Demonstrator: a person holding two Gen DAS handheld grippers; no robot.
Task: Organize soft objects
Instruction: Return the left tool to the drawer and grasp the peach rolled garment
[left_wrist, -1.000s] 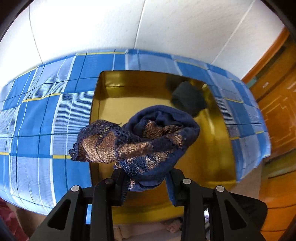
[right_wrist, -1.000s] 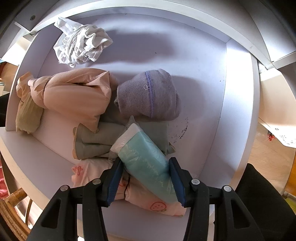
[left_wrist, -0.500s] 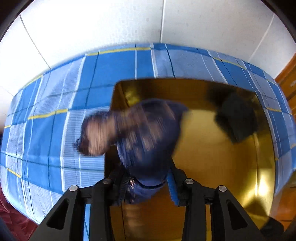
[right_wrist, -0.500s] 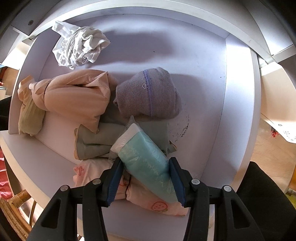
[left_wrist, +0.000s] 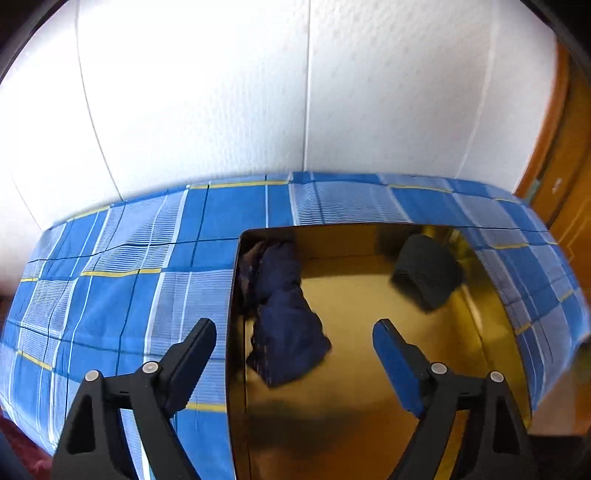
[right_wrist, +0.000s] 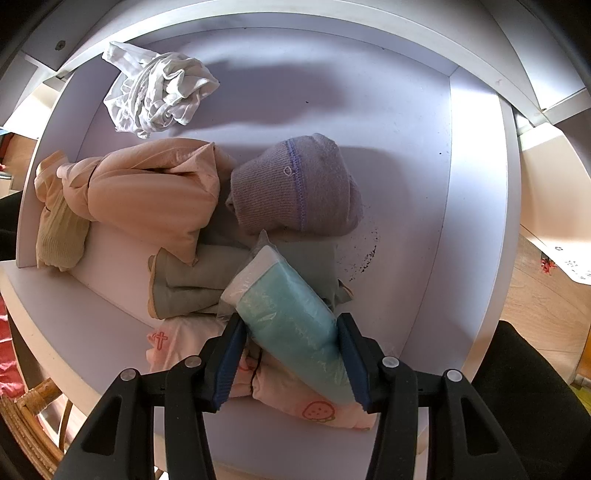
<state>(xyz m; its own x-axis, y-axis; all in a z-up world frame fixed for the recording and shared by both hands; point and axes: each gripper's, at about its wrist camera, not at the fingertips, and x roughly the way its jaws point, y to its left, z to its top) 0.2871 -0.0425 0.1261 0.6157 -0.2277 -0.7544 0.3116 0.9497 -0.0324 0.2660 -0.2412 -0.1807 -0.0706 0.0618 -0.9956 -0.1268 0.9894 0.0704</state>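
In the left wrist view a dark blue lace cloth (left_wrist: 284, 314) lies in the left part of a gold box (left_wrist: 369, 424), against its left wall. A dark rolled item (left_wrist: 424, 277) sits at the box's far right. My left gripper (left_wrist: 293, 345) is open and empty above the box. In the right wrist view my right gripper (right_wrist: 291, 354) is shut on a teal item in clear plastic wrap (right_wrist: 291, 314), over a pile of soft things on a white shelf (right_wrist: 406, 147).
The gold box rests on a blue checked bedspread (left_wrist: 110, 288) by a white wall. On the shelf lie a purple knit hat (right_wrist: 295, 184), a peach garment (right_wrist: 147, 192), a white crumpled cloth (right_wrist: 159, 92), a green folded cloth (right_wrist: 192, 280) and a pink printed cloth (right_wrist: 314, 402).
My left gripper has opened and let go of the blue lace cloth, which now lies in the gold box. The right gripper still grips the teal item, almost unmoved.
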